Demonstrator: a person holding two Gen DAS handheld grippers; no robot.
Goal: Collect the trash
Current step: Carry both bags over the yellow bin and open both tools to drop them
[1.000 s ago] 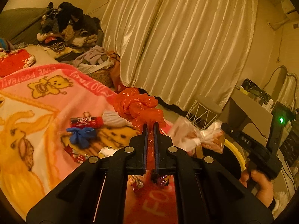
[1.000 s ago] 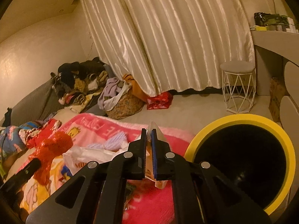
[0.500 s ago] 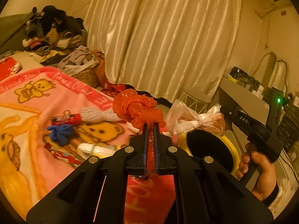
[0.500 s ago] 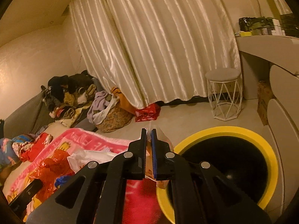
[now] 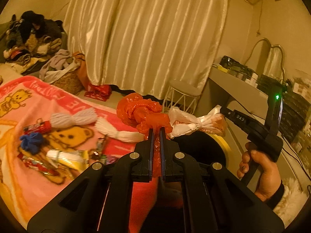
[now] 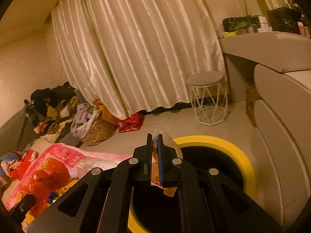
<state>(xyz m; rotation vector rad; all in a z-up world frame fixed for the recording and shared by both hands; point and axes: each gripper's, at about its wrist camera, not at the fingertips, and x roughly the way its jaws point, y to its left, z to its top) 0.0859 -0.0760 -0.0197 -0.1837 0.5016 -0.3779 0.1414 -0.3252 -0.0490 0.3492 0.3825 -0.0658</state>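
Now both grippers hang by the yellow-rimmed bin: the left gripper pinches an orange bag, the right gripper a pale wrapper. Best to centre each over the dark opening before letting go, so nothing catches the rim.

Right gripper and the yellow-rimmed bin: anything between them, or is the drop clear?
Nothing in the way. In the right wrist view the right gripper, shut on a white plastic bag, is right at the yellow-rimmed bin, whose dark opening lies just beyond the fingertips.
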